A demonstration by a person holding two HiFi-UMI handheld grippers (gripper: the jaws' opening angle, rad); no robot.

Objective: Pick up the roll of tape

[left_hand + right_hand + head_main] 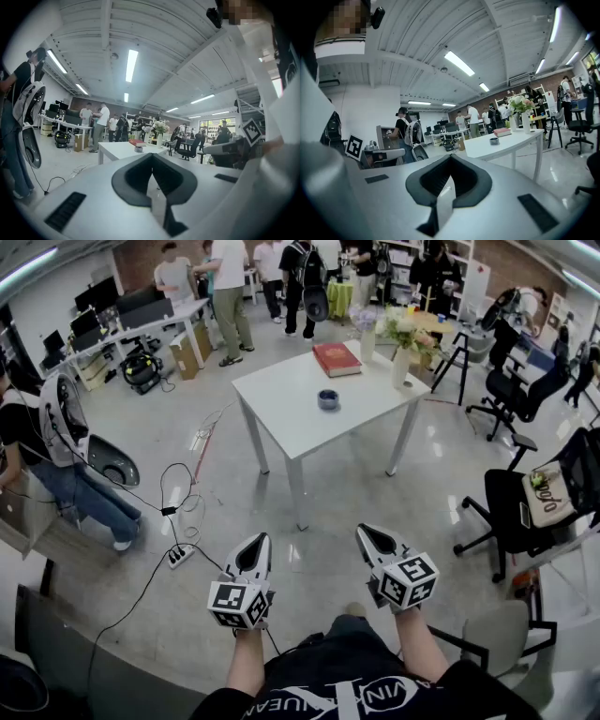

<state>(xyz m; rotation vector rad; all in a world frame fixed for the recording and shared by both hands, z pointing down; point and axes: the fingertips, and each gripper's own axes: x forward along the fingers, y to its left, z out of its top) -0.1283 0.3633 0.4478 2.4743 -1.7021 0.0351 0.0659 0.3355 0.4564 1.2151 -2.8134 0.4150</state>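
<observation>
Closed left claw [255,543] and right claw [373,535], ring-shaped tape roll [328,399], white table [298,423]

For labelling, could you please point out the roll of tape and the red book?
roll of tape [328,405], head view, its front wall.
red book [336,358], head view, cover centre.

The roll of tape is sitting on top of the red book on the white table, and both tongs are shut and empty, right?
No. The head view shows the roll of tape on the bare white table, apart from the red book. The left tongs and right tongs are shut and empty.
</observation>
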